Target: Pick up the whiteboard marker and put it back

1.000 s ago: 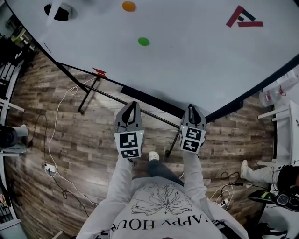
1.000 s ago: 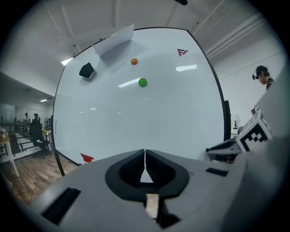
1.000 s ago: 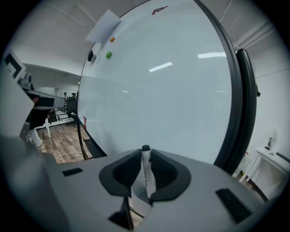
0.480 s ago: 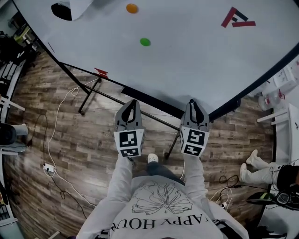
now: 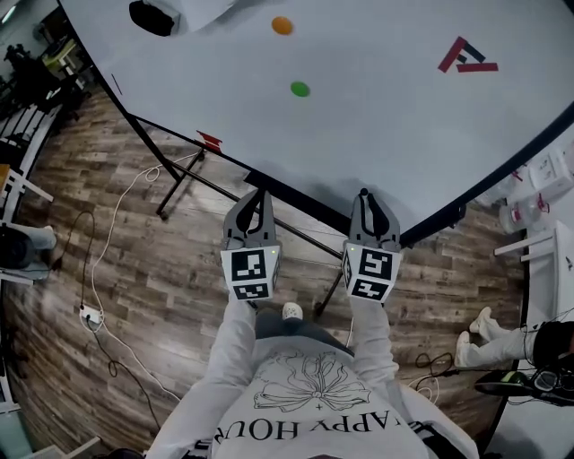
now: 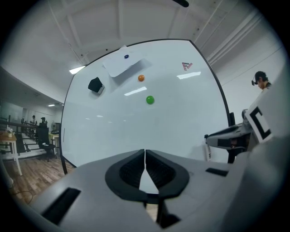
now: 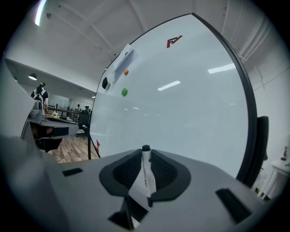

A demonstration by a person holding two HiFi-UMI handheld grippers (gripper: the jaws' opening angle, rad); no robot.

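In the head view, the left gripper (image 5: pixel 259 194) and the right gripper (image 5: pixel 364 194) are held side by side, both pointed at the lower edge of the whiteboard (image 5: pixel 386 143) and just short of it. The marker (image 7: pixel 146 172) cannot be made out from here. Towards the board's top edge an orange magnet (image 5: pixel 282 25) and a green magnet (image 5: pixel 300 89) are seen, with a black eraser (image 5: pixel 154 16) by the top left corner and a red logo (image 5: pixel 466 56) near the top right corner.

In the left gripper view, the jaws are seen pressed together with nothing between them. This gripper is judged to be kept idle, since a single marker needs only one tool. A sheet of paper (image 6: pixel 119 66) is shown fixed near the top edge, beside the eraser.

In the right gripper view, the jaws are seen clamped on the marker's barrel. The marker is held upright, its dark cap standing just above the jaw tips and facing the board. It is probably gripped low on the barrel so that the cap end stays free to be set down at its place.

Counted: two grippers, one marker, two coloured magnets, one eraser, one sheet, one logo.
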